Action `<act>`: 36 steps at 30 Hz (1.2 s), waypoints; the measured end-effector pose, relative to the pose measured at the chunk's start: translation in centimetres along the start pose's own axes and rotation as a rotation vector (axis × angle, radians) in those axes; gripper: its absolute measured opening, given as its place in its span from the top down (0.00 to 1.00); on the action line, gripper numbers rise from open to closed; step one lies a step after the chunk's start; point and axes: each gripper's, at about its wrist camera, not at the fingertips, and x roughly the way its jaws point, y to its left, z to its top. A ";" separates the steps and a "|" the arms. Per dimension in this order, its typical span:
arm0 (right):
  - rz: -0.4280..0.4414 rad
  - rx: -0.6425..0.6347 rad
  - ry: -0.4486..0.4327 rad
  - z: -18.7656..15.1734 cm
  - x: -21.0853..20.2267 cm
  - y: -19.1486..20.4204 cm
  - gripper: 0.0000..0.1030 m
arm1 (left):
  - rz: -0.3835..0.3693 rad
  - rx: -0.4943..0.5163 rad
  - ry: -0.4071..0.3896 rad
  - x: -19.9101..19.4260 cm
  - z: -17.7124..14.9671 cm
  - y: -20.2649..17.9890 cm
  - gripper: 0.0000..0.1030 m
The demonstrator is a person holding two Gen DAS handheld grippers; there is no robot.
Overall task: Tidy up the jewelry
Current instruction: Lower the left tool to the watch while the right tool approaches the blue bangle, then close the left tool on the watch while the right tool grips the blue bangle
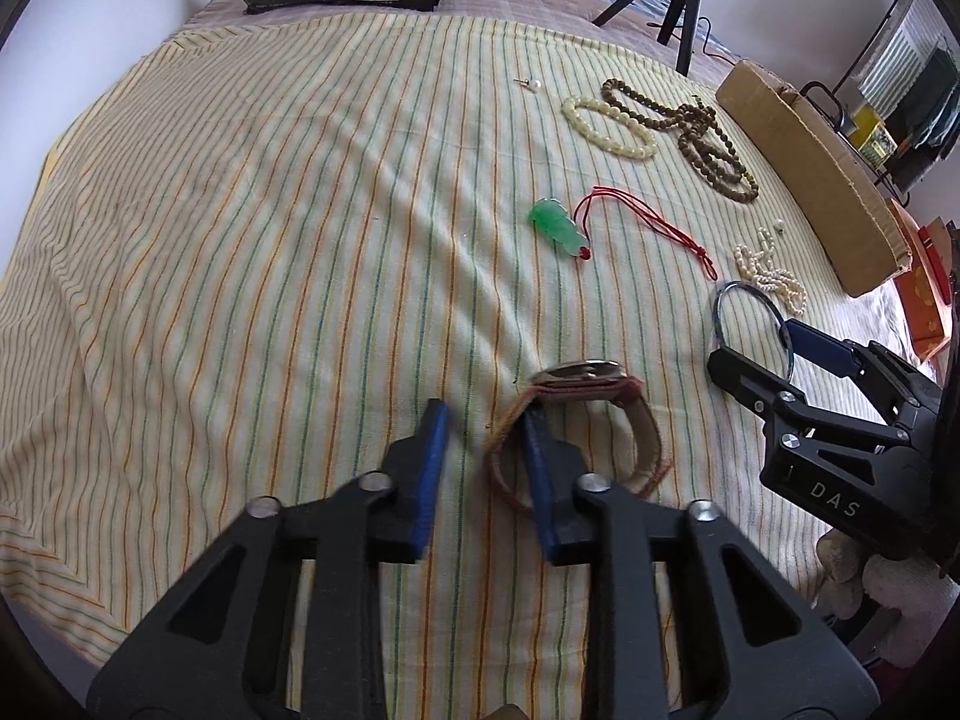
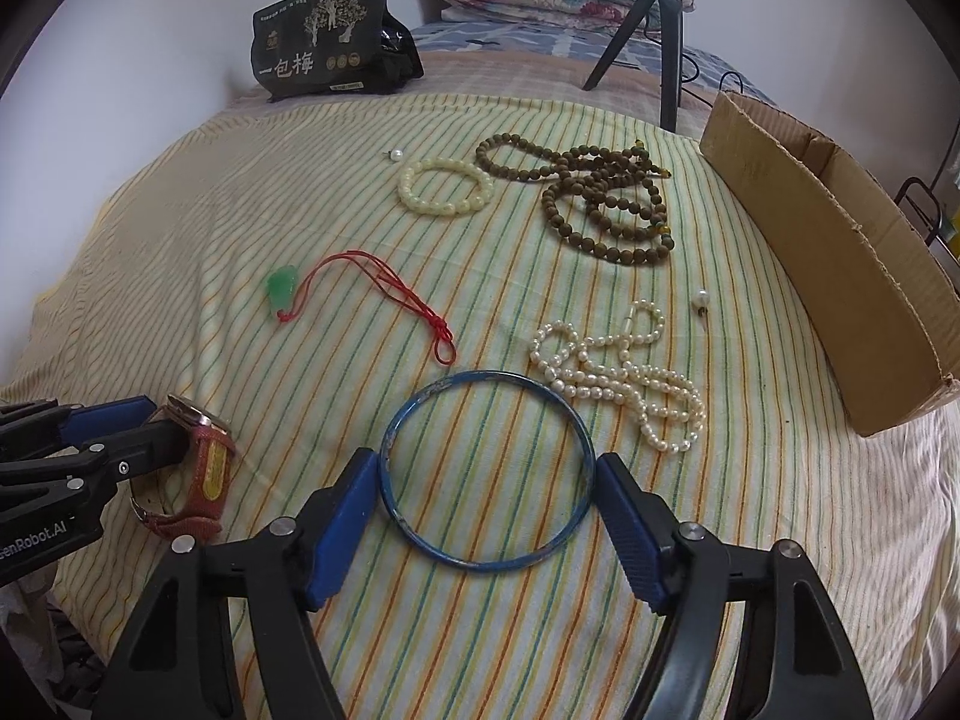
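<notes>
A watch with a red-brown strap [image 1: 591,414] lies on the striped cloth; it also shows in the right wrist view [image 2: 201,468]. My left gripper [image 1: 483,420] is open, one finger inside the strap loop and one outside it. A blue bangle [image 2: 487,471] lies flat between the pads of my right gripper [image 2: 486,480], whose jaws touch its two sides; the bangle also shows in the left wrist view [image 1: 753,324]. A green jade pendant on a red cord [image 2: 282,288], a cream bead bracelet [image 2: 444,186], brown prayer beads [image 2: 606,204] and a pearl strand [image 2: 624,372] lie farther off.
A cardboard box [image 2: 840,252] stands open at the right edge of the cloth. A black snack bag [image 2: 330,42] and a tripod [image 2: 660,30] stand at the back. Two loose pearl studs [image 2: 701,300] [image 2: 396,154] lie on the cloth.
</notes>
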 end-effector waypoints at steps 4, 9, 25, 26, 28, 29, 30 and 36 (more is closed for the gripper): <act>0.011 -0.001 0.001 0.0 -0.3 0.0 0.28 | -0.010 -0.002 -0.001 -0.1 0.0 -0.1 0.91; 0.022 -0.009 -0.008 -0.2 -1.2 0.0 0.28 | -0.024 -0.006 -0.006 -0.4 0.0 -0.2 0.94; -0.013 -0.070 -0.078 0.2 -5.7 -1.2 0.28 | -0.035 -0.005 -0.073 -2.9 0.2 -0.7 0.94; -0.018 -0.073 -0.083 0.3 -6.1 -1.5 0.28 | -0.039 -0.004 -0.078 -3.1 0.3 -0.9 0.94; -0.028 -0.078 -0.093 0.4 -7.1 -2.1 0.28 | -0.042 0.003 -0.087 -3.5 0.4 -1.2 0.94; -0.032 -0.079 -0.097 0.5 -7.4 -2.5 0.28 | -0.045 0.007 -0.092 -3.8 0.5 -1.5 0.94; -0.038 -0.079 -0.105 0.6 -8.0 -3.0 0.28 | -0.046 0.009 -0.095 -3.9 0.6 -1.6 0.94; -0.069 -0.061 -0.142 1.3 -10.5 -6.0 0.28 | -0.063 0.030 -0.119 -5.1 1.3 -3.0 0.94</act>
